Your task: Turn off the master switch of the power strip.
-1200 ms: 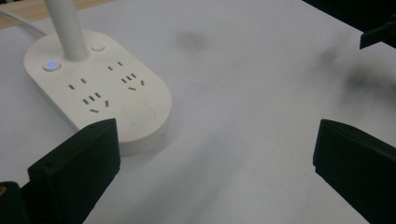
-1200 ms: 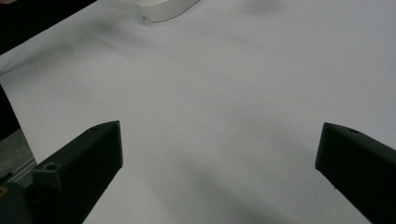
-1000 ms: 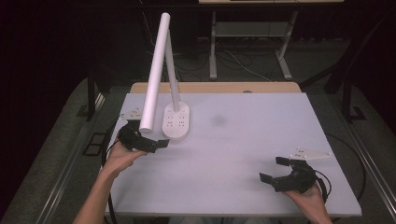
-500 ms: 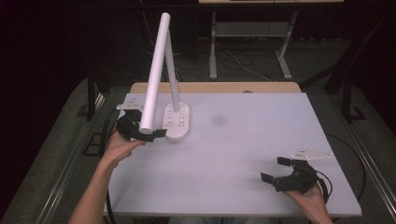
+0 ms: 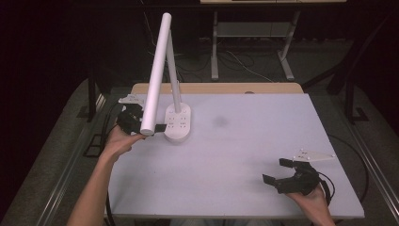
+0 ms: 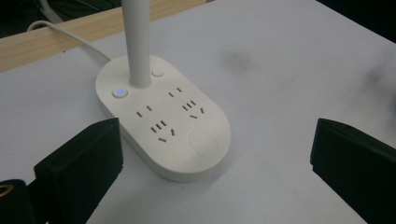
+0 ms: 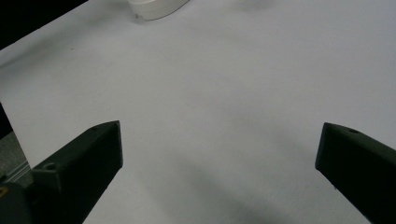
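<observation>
The white desk lamp (image 5: pixel 178 123) stands near the far left corner of the tabletop (image 5: pixel 235 160), its oval base carrying socket slots, a round button with a small blue light (image 6: pixel 119 92) and a second plain button beside the stem. In the high view the lamp's long white head (image 5: pixel 155 75) slants down across the left hand-held gripper (image 5: pixel 141 123), hiding where the jaws end, so whether a jaw touches the base cannot be told from above. The left gripper view cuts the stem off at the top edge and shows the jaws spread wide, one just beside the base's near side, the other well apart over bare tabletop. The lamp's cord (image 6: pixel 70 39) runs off toward the far wooden edge. The right hand-held gripper (image 5: pixel 282 173) rests near the near right corner, jaws spread over nothing. Compared with a second ago, the left hand-held gripper has moved toward the far left corner, closer to the base; the right one has stayed put.
</observation>
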{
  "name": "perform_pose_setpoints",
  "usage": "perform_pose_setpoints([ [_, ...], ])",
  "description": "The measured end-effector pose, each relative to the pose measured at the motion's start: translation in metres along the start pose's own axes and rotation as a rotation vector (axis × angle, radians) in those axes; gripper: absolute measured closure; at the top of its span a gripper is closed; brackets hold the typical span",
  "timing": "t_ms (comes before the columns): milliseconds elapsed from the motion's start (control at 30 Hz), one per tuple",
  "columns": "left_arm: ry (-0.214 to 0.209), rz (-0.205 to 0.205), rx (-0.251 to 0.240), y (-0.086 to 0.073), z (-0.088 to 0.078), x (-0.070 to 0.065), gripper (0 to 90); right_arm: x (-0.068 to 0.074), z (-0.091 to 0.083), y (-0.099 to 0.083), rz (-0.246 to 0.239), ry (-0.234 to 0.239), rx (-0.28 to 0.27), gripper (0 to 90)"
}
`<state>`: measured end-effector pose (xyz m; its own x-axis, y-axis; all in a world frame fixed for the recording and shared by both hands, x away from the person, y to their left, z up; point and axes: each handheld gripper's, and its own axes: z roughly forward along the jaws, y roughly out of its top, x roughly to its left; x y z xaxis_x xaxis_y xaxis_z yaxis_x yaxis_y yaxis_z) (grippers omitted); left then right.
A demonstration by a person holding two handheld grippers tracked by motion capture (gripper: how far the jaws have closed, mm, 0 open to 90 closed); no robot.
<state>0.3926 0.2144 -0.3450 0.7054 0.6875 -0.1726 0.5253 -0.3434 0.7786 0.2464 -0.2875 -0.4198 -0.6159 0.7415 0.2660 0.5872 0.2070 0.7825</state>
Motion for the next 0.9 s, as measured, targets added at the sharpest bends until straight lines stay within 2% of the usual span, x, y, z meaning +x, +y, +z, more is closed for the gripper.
perform_pose_setpoints([
  [533, 0.023, -0.036, 0.010, 0.017, 0.013, 0.027, 6.1, 0.000, -0.003, 0.000, 0.003, -0.006, -0.006, 0.2],
  [633, 0.033, -0.027, 0.022, 0.019, 0.016, 0.033, 6.9, 0.000, -0.003, 0.000, 0.003, -0.006, -0.005, 0.2],
  [900, 0.044, -0.073, 0.003, 0.019, 0.020, 0.047, 12.0, -0.001, -0.004, 0.000, 0.003, -0.011, -0.008, 0.2],
])
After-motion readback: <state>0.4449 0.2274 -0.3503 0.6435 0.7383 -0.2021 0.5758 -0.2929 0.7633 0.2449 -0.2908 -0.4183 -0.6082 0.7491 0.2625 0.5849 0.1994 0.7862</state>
